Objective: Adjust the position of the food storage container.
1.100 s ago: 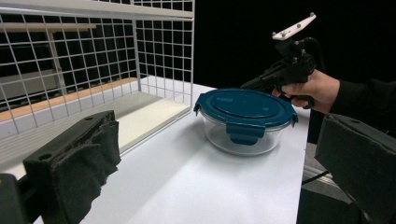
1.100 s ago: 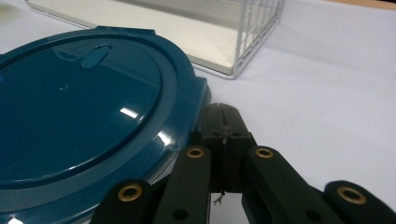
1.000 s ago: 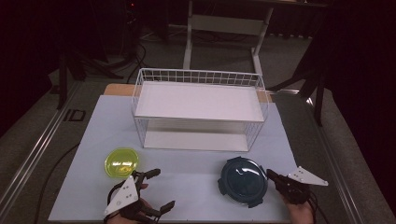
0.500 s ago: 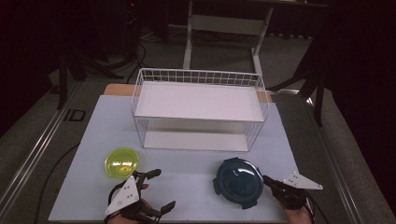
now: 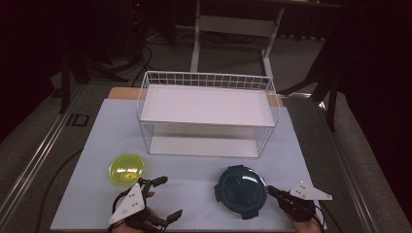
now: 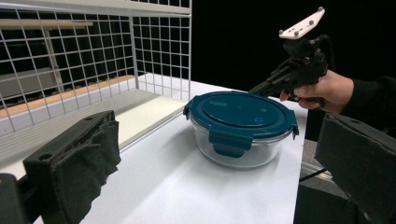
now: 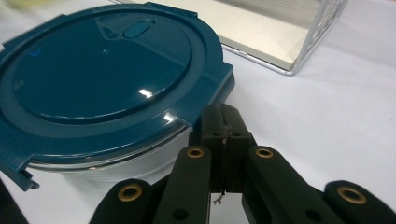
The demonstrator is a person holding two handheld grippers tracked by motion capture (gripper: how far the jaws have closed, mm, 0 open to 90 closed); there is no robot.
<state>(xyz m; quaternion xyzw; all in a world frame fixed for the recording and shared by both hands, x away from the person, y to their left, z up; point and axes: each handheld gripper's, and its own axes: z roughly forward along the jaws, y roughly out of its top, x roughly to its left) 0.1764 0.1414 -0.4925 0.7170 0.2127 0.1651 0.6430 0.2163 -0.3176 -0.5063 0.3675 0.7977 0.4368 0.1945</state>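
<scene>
My right gripper (image 5: 273, 192) has its jaws fully closed with nothing between them, the tips just under the rim of the blue-lidded glass container (image 5: 241, 190), at its right side; whether they touch it I cannot tell. The container stands on the white table (image 5: 194, 167) in front of the wire shelf rack (image 5: 206, 112), lid clipped on. My left gripper (image 5: 164, 196) sits with jaws spread wide and empty, just beside the yellow-lidded container (image 5: 127, 169).
</scene>
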